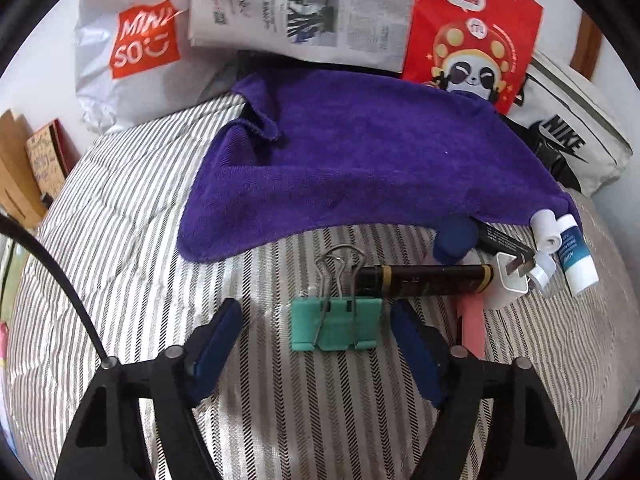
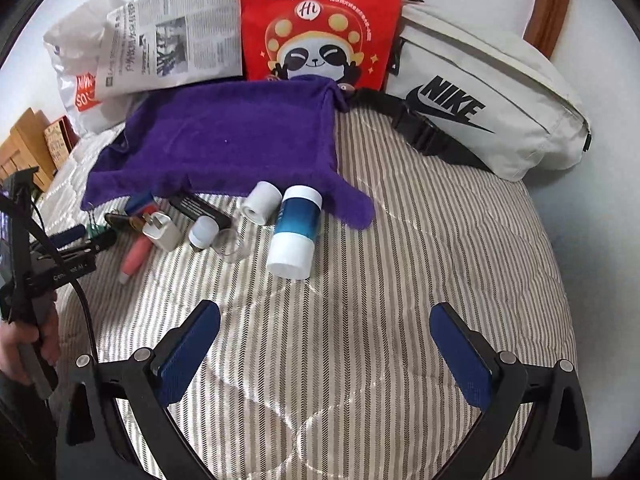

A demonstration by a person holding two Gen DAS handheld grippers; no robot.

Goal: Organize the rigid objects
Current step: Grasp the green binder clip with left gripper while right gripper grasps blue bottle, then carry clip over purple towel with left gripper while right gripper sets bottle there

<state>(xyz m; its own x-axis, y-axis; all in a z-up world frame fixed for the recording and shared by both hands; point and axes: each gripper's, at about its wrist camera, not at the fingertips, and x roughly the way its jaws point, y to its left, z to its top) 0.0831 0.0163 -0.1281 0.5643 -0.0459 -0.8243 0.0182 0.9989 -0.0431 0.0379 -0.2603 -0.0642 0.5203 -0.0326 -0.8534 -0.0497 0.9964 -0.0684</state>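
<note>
A green binder clip [image 1: 335, 323] lies on the striped bedspread between the open fingers of my left gripper [image 1: 316, 316]. Behind it lies a dark tube with gold bands [image 1: 426, 279], then a white plug [image 1: 510, 278], a pink tube [image 1: 472, 326], a small white bottle [image 1: 543, 274], a white roll [image 1: 545, 230] and a blue-and-white bottle [image 1: 576, 256]. My right gripper [image 2: 324, 324] is open and empty, short of the blue-and-white bottle [image 2: 294, 232], the white roll [image 2: 261, 202], the plug [image 2: 162, 232] and the pink tube [image 2: 134, 258].
A purple towel [image 1: 352, 160] is spread behind the objects. A Miniso bag [image 1: 128, 52], a newspaper [image 1: 296, 4], a red panda bag [image 2: 320, 20] and a white Nike pouch [image 2: 492, 108] line the back. Wooden items [image 1: 24, 160] stand at the left edge.
</note>
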